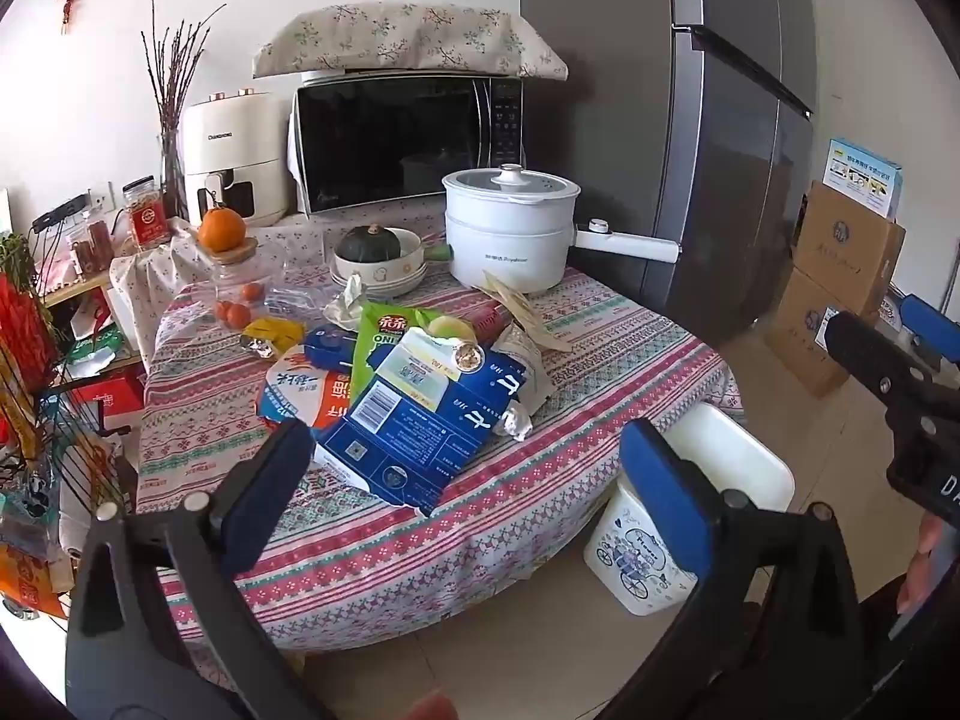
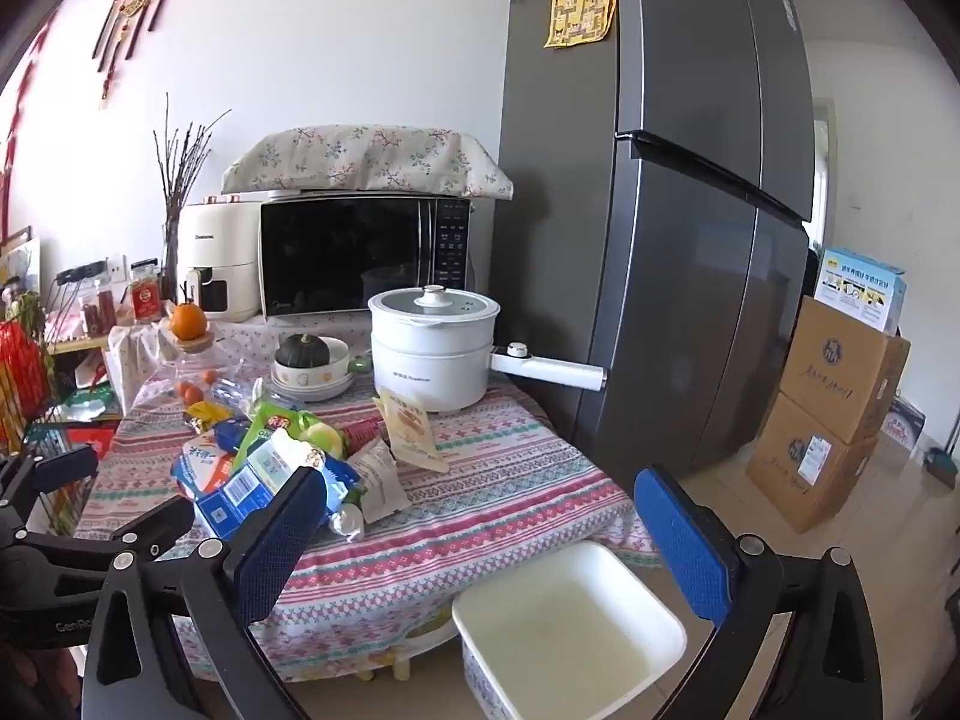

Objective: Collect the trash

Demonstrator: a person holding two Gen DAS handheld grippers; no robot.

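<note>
Wrappers (image 1: 414,396) overlap on table (image 1: 540,324), lower ones mostly hidden, perhaps torn.

Both wrist views toward table (image 1: 420,540)

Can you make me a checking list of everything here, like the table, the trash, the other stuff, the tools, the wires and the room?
Surface: round table with a patterned cloth.
Job's things: heap of wrappers mid-table, blue bag on top; white bin on the floor beside the table, looks empty.
Clutter: white pot, squash in bowl, orange, jar.
Tools: left tool and right tool open, holding nothing.
Cables: dark wires at far left.
Surroundings: microwave, fridge, cardboard boxes.
</note>
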